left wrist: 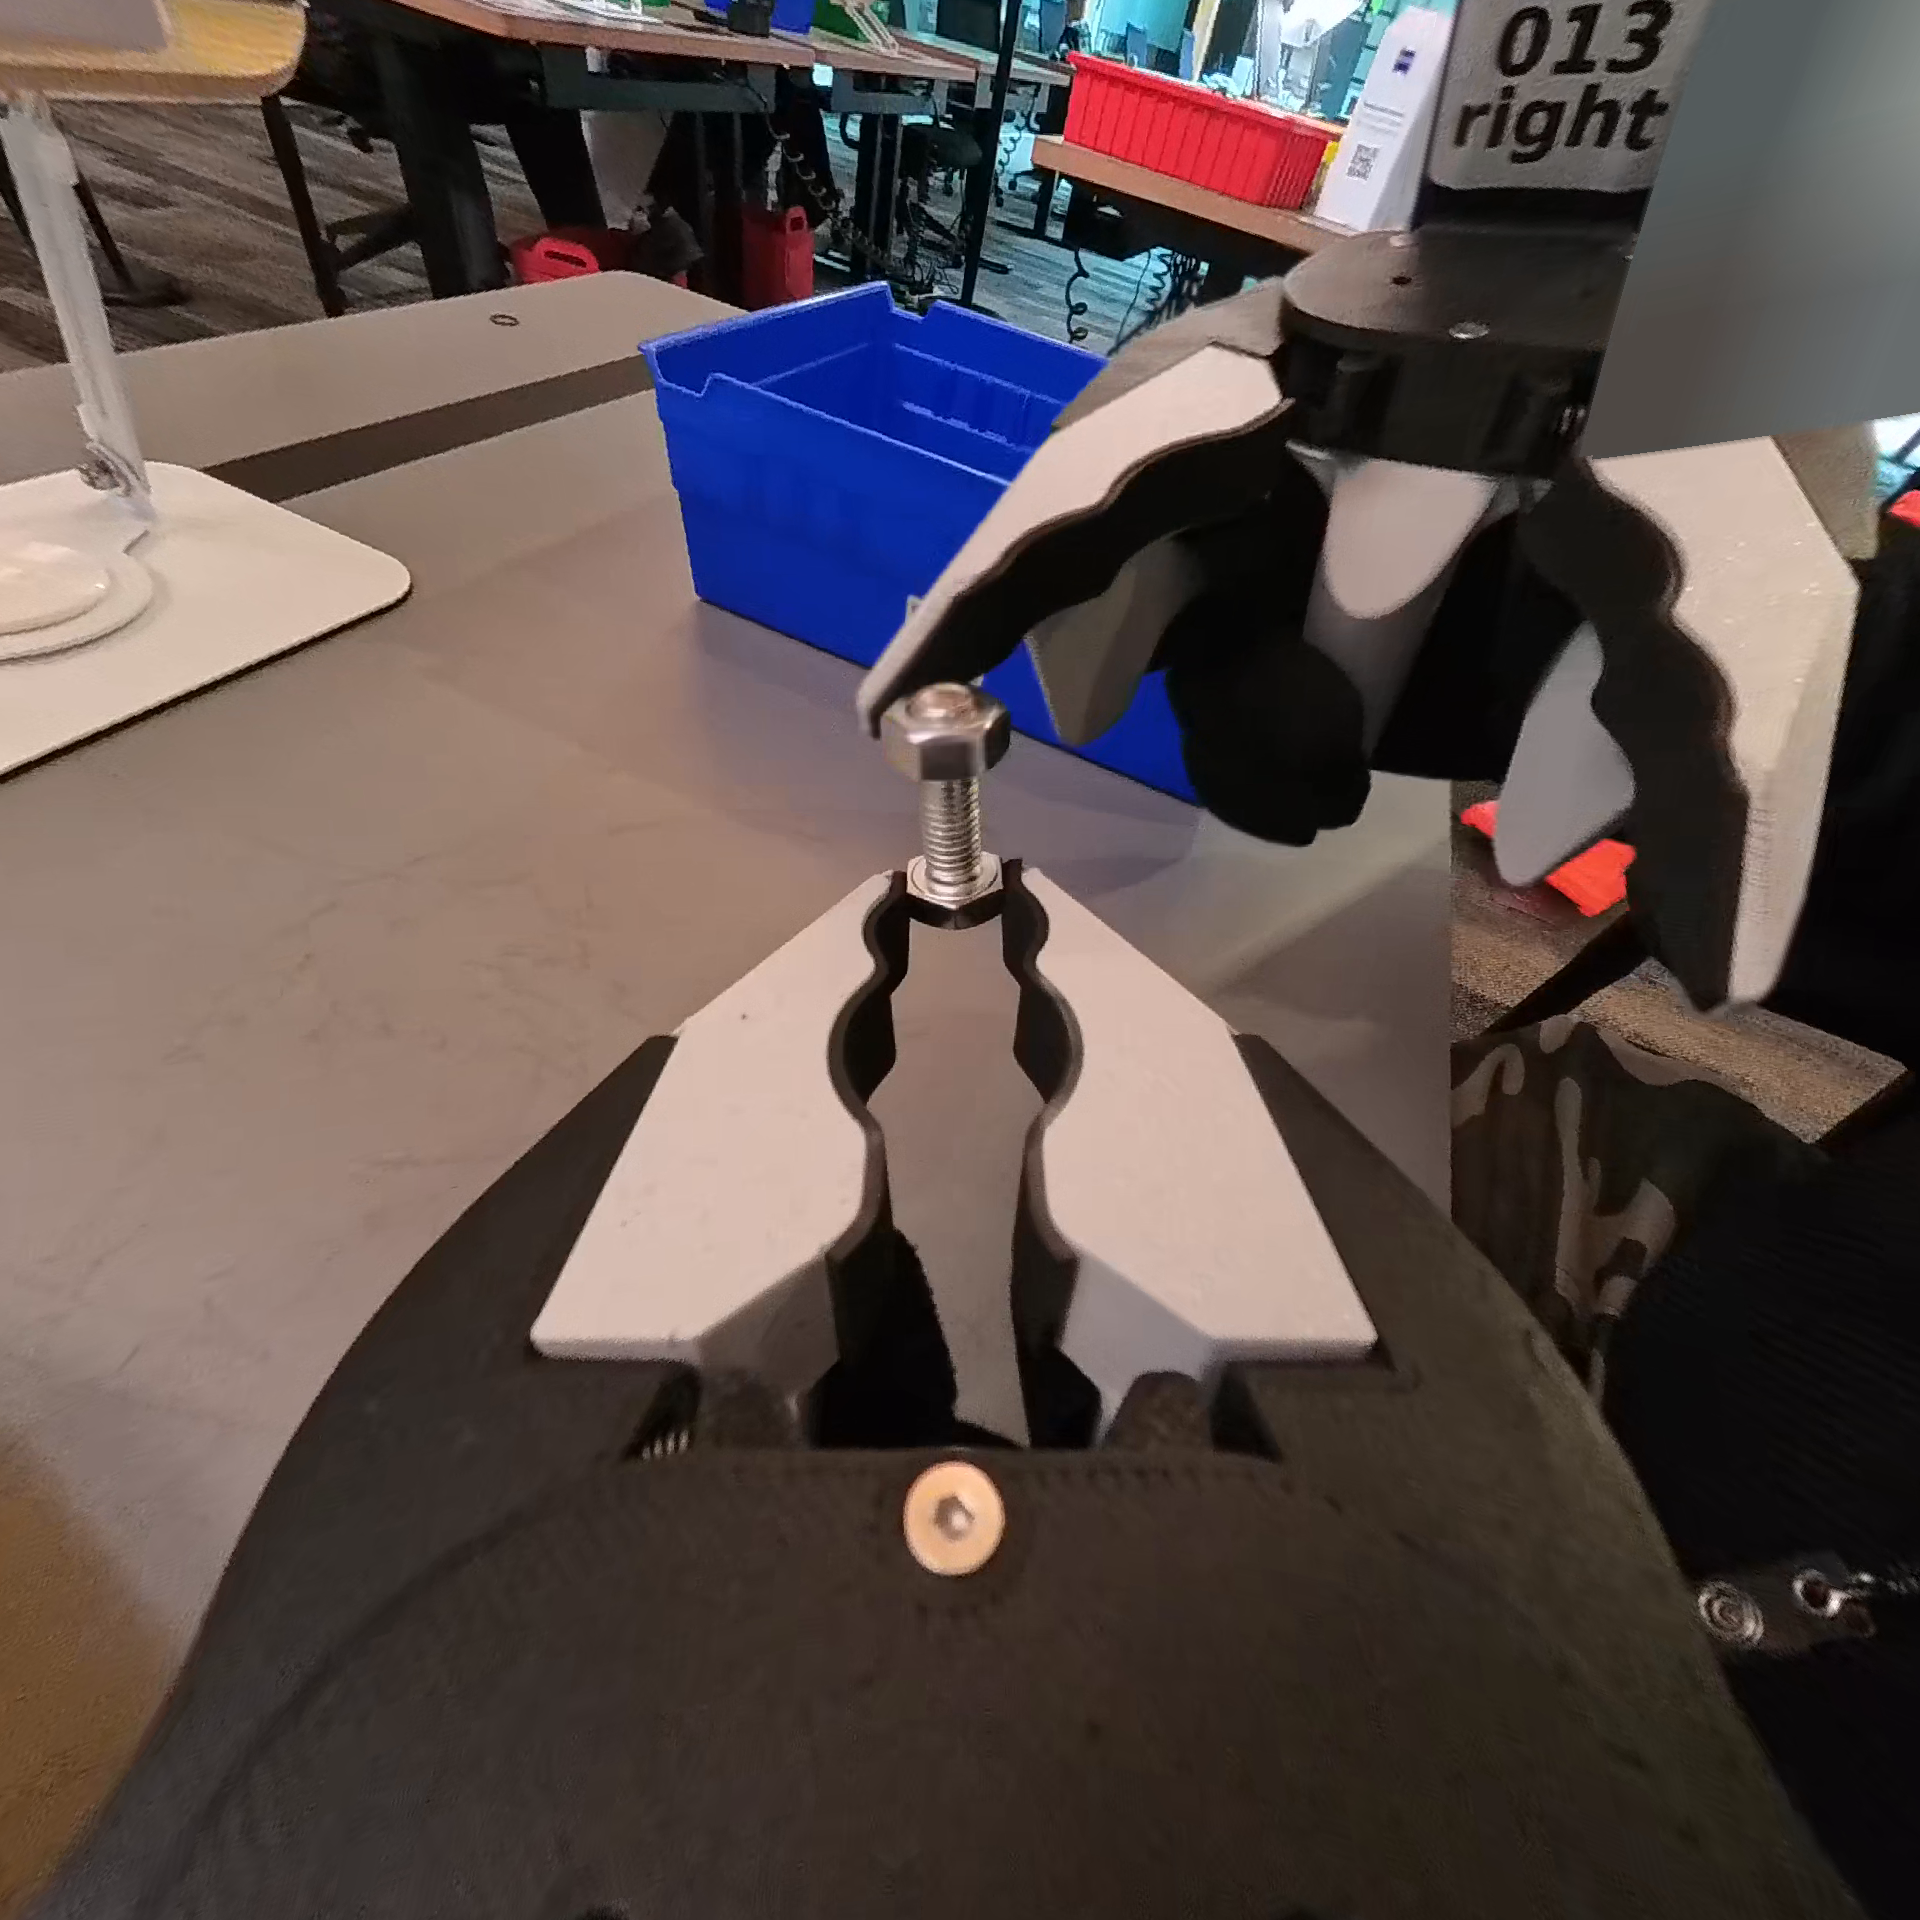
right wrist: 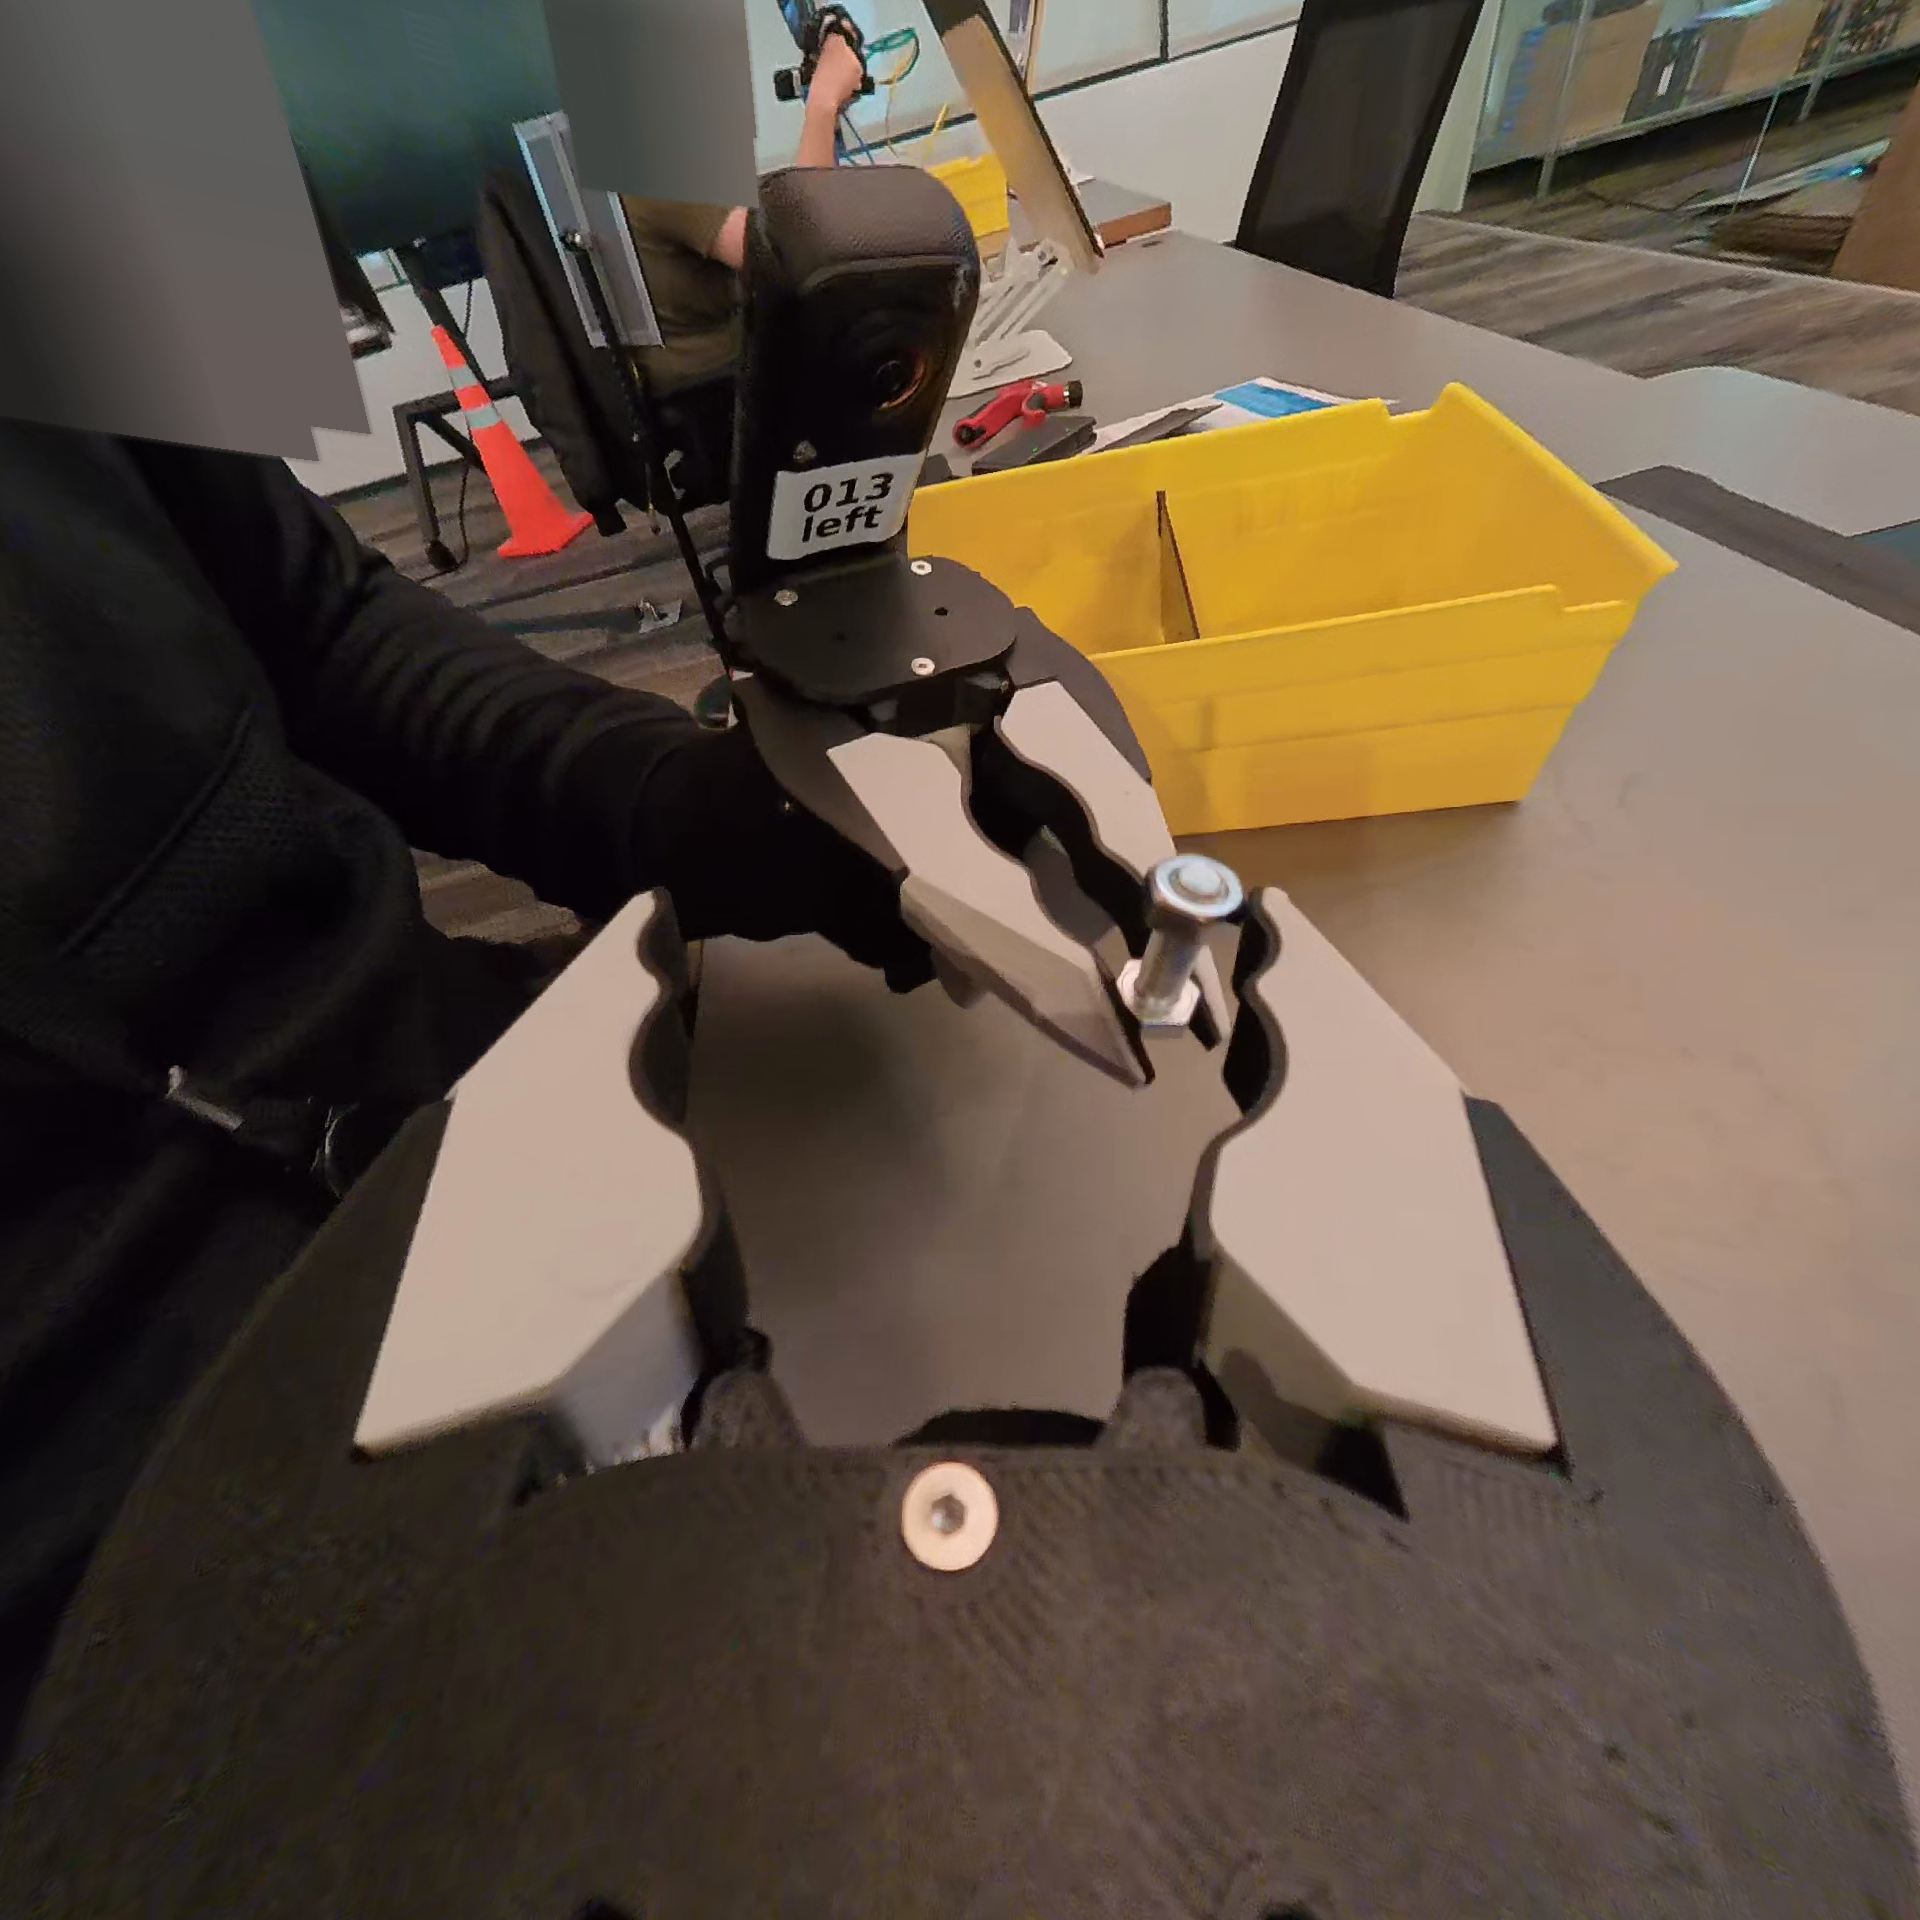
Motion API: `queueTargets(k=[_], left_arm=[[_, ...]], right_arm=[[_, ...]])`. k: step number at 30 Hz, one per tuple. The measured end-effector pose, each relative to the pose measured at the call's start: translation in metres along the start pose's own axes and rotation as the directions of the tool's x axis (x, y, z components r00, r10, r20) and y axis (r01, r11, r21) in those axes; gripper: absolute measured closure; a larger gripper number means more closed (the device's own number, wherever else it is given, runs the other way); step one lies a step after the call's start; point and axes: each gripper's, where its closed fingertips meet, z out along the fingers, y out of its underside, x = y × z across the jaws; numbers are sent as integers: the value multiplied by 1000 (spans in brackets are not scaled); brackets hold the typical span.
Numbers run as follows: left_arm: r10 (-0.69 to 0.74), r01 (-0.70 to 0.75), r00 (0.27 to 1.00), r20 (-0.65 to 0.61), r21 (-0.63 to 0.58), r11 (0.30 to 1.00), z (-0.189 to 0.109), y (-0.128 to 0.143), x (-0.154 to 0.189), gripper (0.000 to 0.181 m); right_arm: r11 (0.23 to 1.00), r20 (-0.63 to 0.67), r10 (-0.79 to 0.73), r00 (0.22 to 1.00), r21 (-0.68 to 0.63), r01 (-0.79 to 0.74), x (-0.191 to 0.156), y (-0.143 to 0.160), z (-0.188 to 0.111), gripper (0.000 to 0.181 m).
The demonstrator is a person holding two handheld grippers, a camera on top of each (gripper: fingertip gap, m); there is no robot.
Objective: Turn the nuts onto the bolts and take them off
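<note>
A steel bolt (left wrist: 940,821) stands upright above the grey table (left wrist: 416,935), its hex base pinched between my left gripper's (left wrist: 954,891) fingertips. A hex nut (left wrist: 943,732) sits at the top of its thread. My right gripper (left wrist: 1294,857) is open wide; one fingertip (left wrist: 883,707) touches the nut from the far side. In the right wrist view the nut (right wrist: 1195,894) is beside the right finger (right wrist: 1262,935) of my open right gripper (right wrist: 956,914). The left gripper (right wrist: 1164,1039) grips the bolt (right wrist: 1164,961) at its base.
A blue bin (left wrist: 831,499) stands just behind the bolt. A yellow bin (right wrist: 1351,644) with a cardboard divider stands beyond the grippers. A white stand base (left wrist: 156,603) lies at the left. The table edge (left wrist: 1449,935) runs close on the right. A person's black sleeve (right wrist: 468,727) reaches in.
</note>
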Motion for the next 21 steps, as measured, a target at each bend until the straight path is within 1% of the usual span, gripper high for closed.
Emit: queueTargets(k=[1,2,3,4,5,6,7,9,13,14,15,16,17,18,19,20,21], left_arm=[[-1,1,1000,3,-1,1000,0,0,-1,165],[-4,4,1000,5,0,1000,-1,0,-1,165],[-11,11,1000,4,4,1000,-1,0,-2,166],[-18,18,1000,0,7,1000,-1,-1,-3,165],[-16,16,1000,-1,7,1000,-1,-1,-3,166],[-10,10,1000,1,3,1000,0,-1,-3,165],[-6,6,1000,-2,0,1000,1,0,-2,166],[-2,2,1000,-10,-5,1000,2,1,1,166],[-5,5,1000,-5,-9,1000,2,1,0,165],[-10,10,1000,-1,-6,1000,2,1,-1,165],[-17,17,1000,1,-3,1000,1,1,-2,165],[-25,25,1000,5,2,1000,0,0,-4,166],[-32,32,999,2,5,999,-1,-1,-6,166],[-33,33,999,0,7,999,-1,-1,-6,166],[-28,28,1000,1,5,1000,-1,-1,-6,166],[-26,26,1000,-1,1,1000,0,-1,-6,165],[-27,27,1000,-4,-2,1000,1,0,-5,165]], right_arm=[[1000,1,-1,1000,-4,1,-1,1,-4,82],[1000,16,3,1000,-5,-3,-4,2,-9,95],[1000,65,9,998,-5,-9,-12,2,-14,128],[1000,97,23,995,-3,-23,-16,3,-17,137],[999,69,41,997,-1,-41,-11,4,-18,122],[998,15,56,998,2,-56,-1,5,-17,100],[998,-19,59,998,8,-59,5,5,-15,92],[998,-38,49,998,28,-48,9,2,-11,79],[1000,-8,17,1000,8,-17,1,3,-2,77],[1000,-6,4,1000,10,-4,-1,3,-4,81],[1000,13,-9,1000,10,8,-5,3,-7,100],[1000,96,-11,995,-2,11,-18,5,-11,153],[1000,166,6,986,-13,-4,-29,6,-15,149],[1000,142,29,990,-9,-28,-24,5,-15,146],[999,79,44,996,4,-45,-13,4,-15,122],[999,47,49,998,15,-50,-6,4,-14,117],[998,25,50,998,25,-50,-1,3,-13,105]])
